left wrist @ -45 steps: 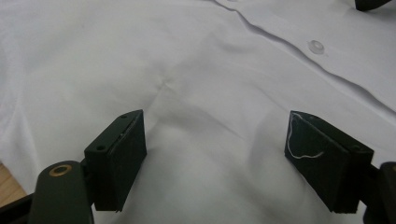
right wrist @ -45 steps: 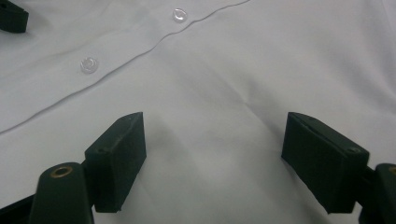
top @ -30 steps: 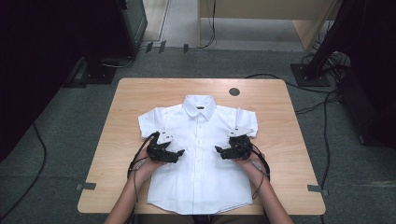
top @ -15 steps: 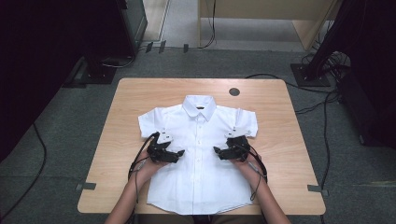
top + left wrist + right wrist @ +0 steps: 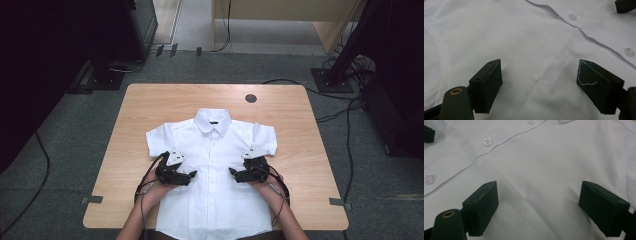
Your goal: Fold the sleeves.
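Note:
A white short-sleeved shirt (image 5: 212,150) lies flat and buttoned on the wooden table (image 5: 150,105), collar at the far side. My left gripper (image 5: 191,176) is low over the shirt's left front panel, pointing toward the button placket. It stands open, and between its jaws is only smooth cloth (image 5: 524,37). My right gripper (image 5: 233,173) mirrors it over the right panel, also open over bare cloth (image 5: 554,152). The left gripper (image 5: 539,75) and the right gripper (image 5: 539,195) each have their pads apart and not pinching the fabric. Clear buttons (image 5: 629,51) run between the two.
A round cable hole (image 5: 251,98) sits near the table's far edge. Bare wood surrounds the shirt on the left, right and far sides. Cables (image 5: 345,107) trail over the grey floor, and dark stands and furniture stand beyond the table.
Both grippers have slid a little toward the person along the shirt front. They stay open and about as far apart as before.

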